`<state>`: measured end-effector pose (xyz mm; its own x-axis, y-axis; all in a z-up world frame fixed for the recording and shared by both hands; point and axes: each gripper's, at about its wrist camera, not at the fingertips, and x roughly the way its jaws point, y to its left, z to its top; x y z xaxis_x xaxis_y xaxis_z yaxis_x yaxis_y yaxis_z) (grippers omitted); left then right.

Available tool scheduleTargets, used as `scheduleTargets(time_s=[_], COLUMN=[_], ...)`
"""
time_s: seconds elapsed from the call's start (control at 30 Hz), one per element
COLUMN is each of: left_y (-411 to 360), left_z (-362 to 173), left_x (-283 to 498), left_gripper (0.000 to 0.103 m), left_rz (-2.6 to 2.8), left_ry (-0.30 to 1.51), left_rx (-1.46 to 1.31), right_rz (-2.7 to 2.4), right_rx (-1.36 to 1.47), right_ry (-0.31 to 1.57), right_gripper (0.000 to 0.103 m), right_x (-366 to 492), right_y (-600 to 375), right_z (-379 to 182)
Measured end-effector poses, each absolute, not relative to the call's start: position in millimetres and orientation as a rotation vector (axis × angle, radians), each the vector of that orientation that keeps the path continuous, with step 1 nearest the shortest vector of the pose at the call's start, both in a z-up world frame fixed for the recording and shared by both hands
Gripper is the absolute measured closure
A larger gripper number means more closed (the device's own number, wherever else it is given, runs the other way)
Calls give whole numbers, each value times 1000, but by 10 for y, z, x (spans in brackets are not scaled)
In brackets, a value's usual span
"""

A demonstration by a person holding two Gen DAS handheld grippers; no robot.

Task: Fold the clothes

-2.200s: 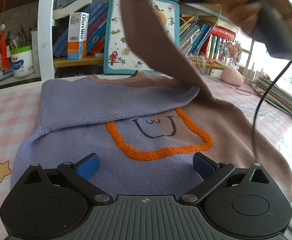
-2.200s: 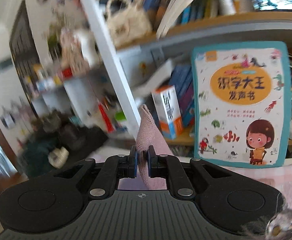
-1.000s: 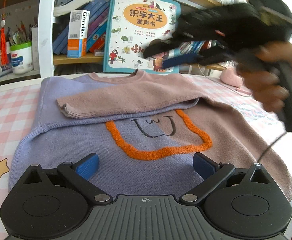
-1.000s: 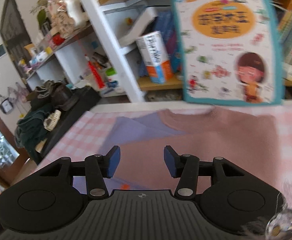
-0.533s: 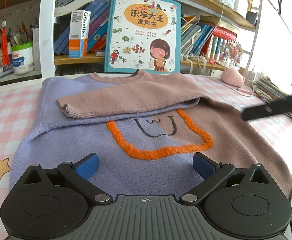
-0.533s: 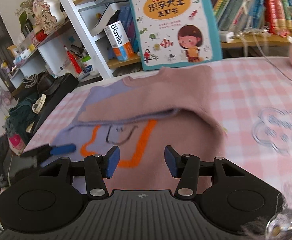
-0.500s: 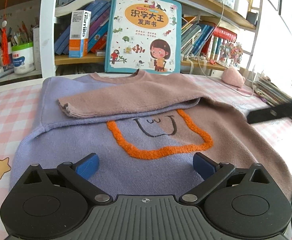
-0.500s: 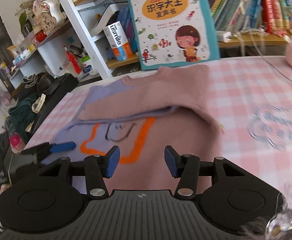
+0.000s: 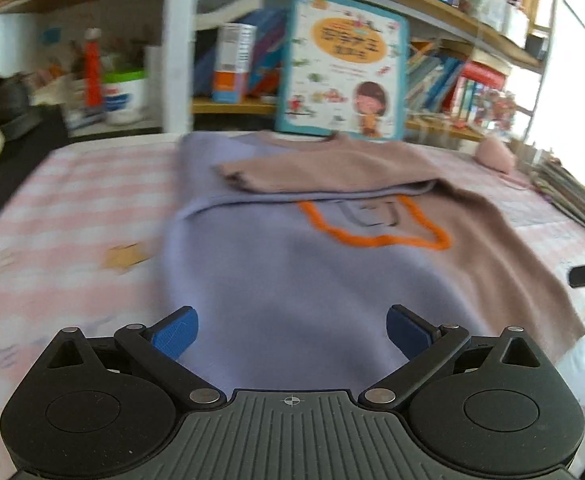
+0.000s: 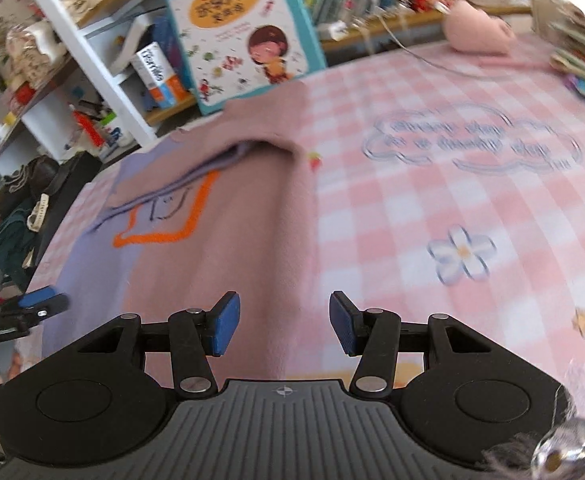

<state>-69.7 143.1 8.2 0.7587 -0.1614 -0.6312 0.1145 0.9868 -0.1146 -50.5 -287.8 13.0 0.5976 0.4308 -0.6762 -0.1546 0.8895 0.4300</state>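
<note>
A lilac and dusty-pink sweater (image 9: 300,280) with an orange outline patch (image 9: 376,224) lies flat on the pink checked tablecloth (image 9: 72,216). Both sleeves are folded across its chest, the pink sleeve (image 9: 332,172) on top. My left gripper (image 9: 290,332) stands open over the sweater's near hem, nothing between its blue pads. My right gripper (image 10: 280,324) is open too, hovering over the pink right side edge of the sweater (image 10: 232,240) near the hem. The left gripper's fingers (image 10: 36,300) show at the right wrist view's left edge.
A bookshelf (image 9: 232,104) with a large picture book (image 9: 340,64) stands behind the table. A pink plush (image 10: 476,28) and a stack of books (image 10: 580,52) sit at the far right. A cable (image 10: 424,56) runs over the cloth. Bare checked cloth (image 10: 472,220) lies right of the sweater.
The right gripper let go of the pink sleeve, now folded across the chest, and swung down to the sweater's right lower edge. The left gripper shifted left, and its view is blurred.
</note>
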Motion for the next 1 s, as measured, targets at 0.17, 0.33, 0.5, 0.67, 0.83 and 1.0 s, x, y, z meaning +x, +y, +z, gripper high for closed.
scheduleTargets(time_s=[0.17, 0.33, 0.5, 0.67, 0.83, 1.0], left_y=[1699, 1868, 1914, 1971, 1879, 1882], left_z=[124, 94, 55, -18, 117, 112], left_x=[-874, -938, -899, -822, -825, -813], left_gripper=[2, 16, 65, 93, 97, 95], left_rz=[-92, -97, -96, -154, -231, -263], left_ry=[757, 802, 805, 814, 766, 806], left_rx=[-145, -271, -322, -441, -444, -479], right_rz=[366, 410, 443, 451, 487, 548], right_rx=[412, 448, 442, 427, 495, 575], right_ry=[900, 935, 945, 942, 895, 857], right_gripper=[59, 68, 77, 91, 95, 96], right_x=[-629, -673, -649, -583, -578, -573], right_y=[-2959, -2974, -2928, -2885, -2903, -2929], right_z=[67, 53, 36, 11, 39, 84])
